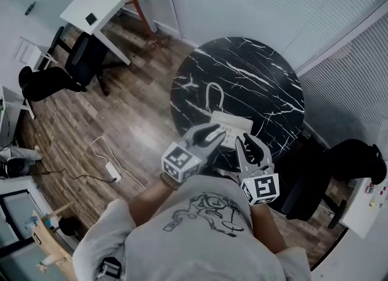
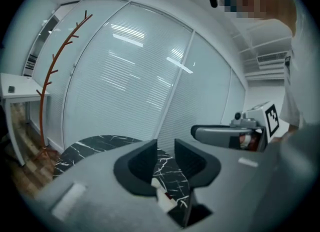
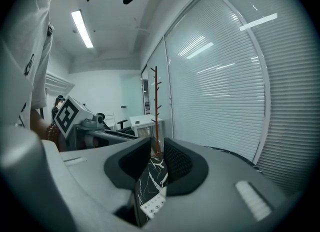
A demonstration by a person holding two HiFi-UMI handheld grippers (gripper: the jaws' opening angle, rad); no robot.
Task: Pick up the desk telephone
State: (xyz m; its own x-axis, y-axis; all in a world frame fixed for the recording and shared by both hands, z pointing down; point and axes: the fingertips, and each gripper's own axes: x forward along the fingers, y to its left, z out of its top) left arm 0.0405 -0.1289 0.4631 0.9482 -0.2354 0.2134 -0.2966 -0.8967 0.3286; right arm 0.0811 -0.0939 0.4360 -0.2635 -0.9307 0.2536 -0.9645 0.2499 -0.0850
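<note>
A white desk telephone (image 1: pixel 228 125) lies near the front edge of a round black marble table (image 1: pixel 254 74), and its pale cord (image 1: pixel 213 94) loops toward the middle of the table. My left gripper (image 1: pixel 212 135) hovers over the phone's left end. My right gripper (image 1: pixel 248 143) is just right of the phone's front. Both stand open by a narrow gap, with nothing between the jaws. Through the gap of the left gripper (image 2: pixel 165 148) I see a white piece of the telephone (image 2: pixel 163 196) on the marble. The right gripper (image 3: pixel 156 157) frames the telephone's keypad (image 3: pixel 152 205) below.
A black office chair (image 1: pixel 339 168) stands right of the table, close to my right arm. Glass walls with blinds (image 1: pixel 273 1) run behind the table. An orange coat stand (image 1: pixel 137 4), a white desk (image 1: pixel 100 4) and another chair (image 1: pixel 79 62) are at far left. A power strip (image 1: pixel 113 171) lies on the wood floor.
</note>
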